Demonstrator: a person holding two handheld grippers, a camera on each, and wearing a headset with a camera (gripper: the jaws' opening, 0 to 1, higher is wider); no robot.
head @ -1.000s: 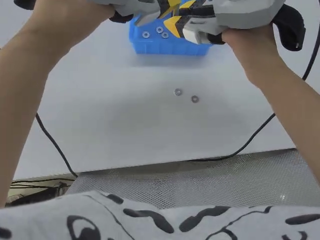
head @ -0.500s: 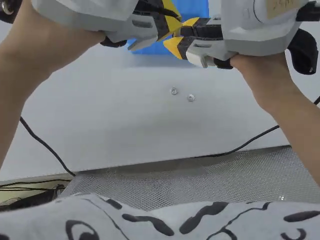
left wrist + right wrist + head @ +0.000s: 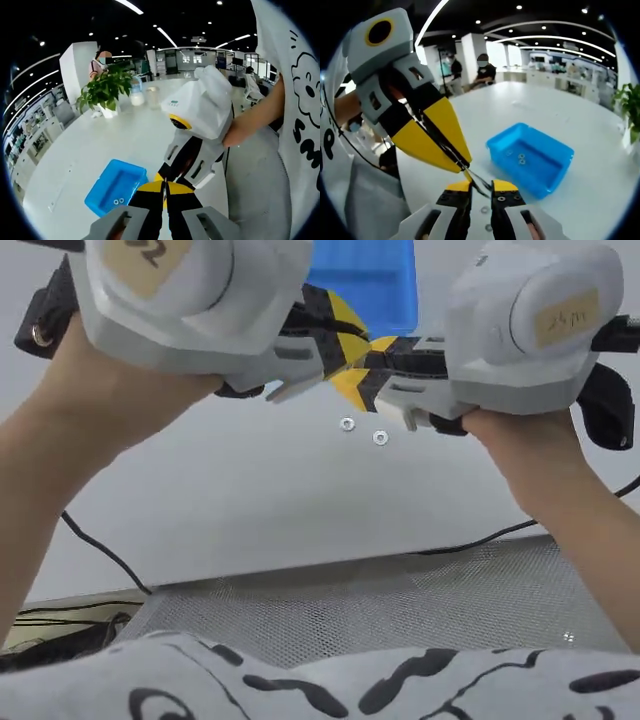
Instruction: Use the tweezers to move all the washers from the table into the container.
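Observation:
Two washers (image 3: 347, 424) (image 3: 380, 438) lie on the white table, just below both grippers; in the right gripper view they sit by my jaws (image 3: 484, 210). The blue container (image 3: 375, 280) stands behind, holding three washers (image 3: 521, 158) (image 3: 119, 201). My left gripper (image 3: 340, 340) is shut on thin dark tweezers (image 3: 445, 142) that run along its yellow jaws. The tweezers' tip reaches between the jaws of my right gripper (image 3: 362, 380), which close on it. The two grippers meet tip to tip above the table.
A black cable (image 3: 520, 525) crosses the table's right front, and another (image 3: 100, 550) runs at the left. A mesh strip (image 3: 350, 605) lines the near edge. A potted plant (image 3: 105, 90) and bottles stand far back on the table.
Both grippers have drawn back from over the blue container toward me and now hang above the two loose washers. The head camera has also shifted.

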